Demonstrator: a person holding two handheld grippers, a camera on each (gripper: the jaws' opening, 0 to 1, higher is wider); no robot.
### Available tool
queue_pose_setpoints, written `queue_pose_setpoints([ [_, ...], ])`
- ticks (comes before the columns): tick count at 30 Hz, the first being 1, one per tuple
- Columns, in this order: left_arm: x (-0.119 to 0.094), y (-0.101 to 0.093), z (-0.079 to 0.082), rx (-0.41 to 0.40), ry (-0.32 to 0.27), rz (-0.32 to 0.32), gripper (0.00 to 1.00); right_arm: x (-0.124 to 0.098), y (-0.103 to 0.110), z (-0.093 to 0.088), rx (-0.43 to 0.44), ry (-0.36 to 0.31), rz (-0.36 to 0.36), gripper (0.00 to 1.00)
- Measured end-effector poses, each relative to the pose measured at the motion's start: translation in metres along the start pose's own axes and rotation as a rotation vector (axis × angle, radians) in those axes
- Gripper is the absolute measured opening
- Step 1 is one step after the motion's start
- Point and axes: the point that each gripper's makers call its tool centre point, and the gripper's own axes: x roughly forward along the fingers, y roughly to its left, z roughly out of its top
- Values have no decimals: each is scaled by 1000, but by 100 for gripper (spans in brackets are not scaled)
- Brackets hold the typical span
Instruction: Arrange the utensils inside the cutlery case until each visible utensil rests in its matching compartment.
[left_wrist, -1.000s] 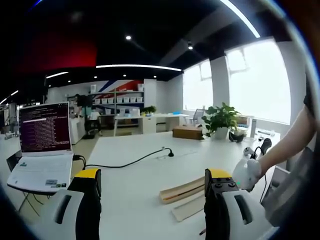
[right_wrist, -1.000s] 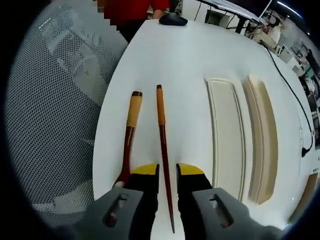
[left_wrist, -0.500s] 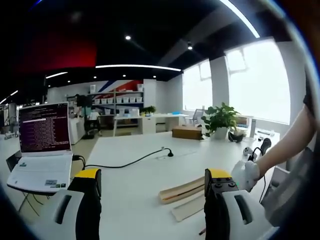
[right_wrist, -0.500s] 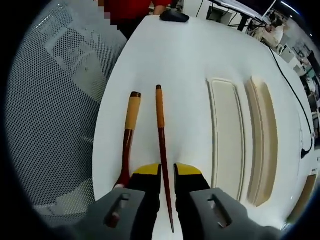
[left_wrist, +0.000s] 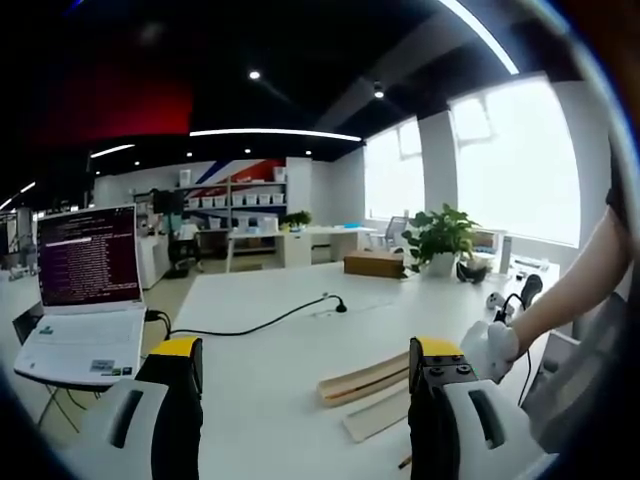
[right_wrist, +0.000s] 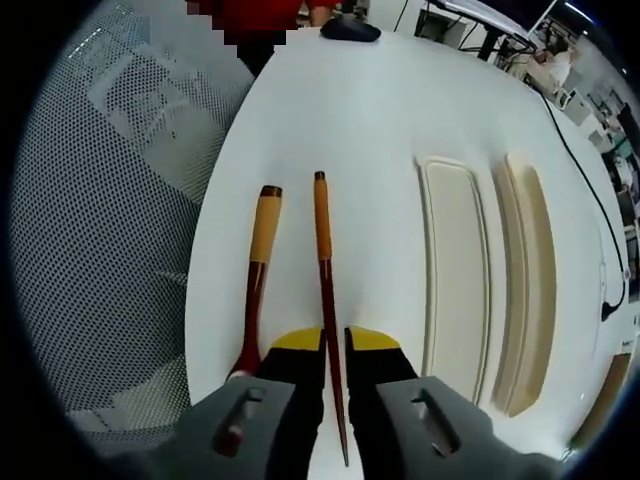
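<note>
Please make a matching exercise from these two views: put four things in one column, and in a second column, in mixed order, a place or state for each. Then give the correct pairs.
Things:
1. chopstick
2. spoon
3. laptop
4. left gripper

Places or states:
A. lies on the table beside the chopstick, untouched
B. jaws wide apart, holding nothing
C. between the right gripper's nearly closed jaws
D. open, with its screen lit

Pairs: 1-C, 2-A, 3-D, 4-B

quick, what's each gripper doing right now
Left gripper: open, holding nothing.
Right gripper: shut on the chopstick.
</note>
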Motion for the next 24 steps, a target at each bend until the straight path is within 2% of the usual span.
queue_pose_setpoints([
  [10, 0, 0, 0, 4, -1, 1, 87, 1, -1, 1, 25, -7, 1, 2],
  [13, 0, 0, 0, 3, 0, 2, 87, 0, -1, 1, -16, -14, 6, 1],
  [24, 0, 0, 1, 2, -2, 1, 87, 0, -2, 3, 24, -28, 29, 0],
])
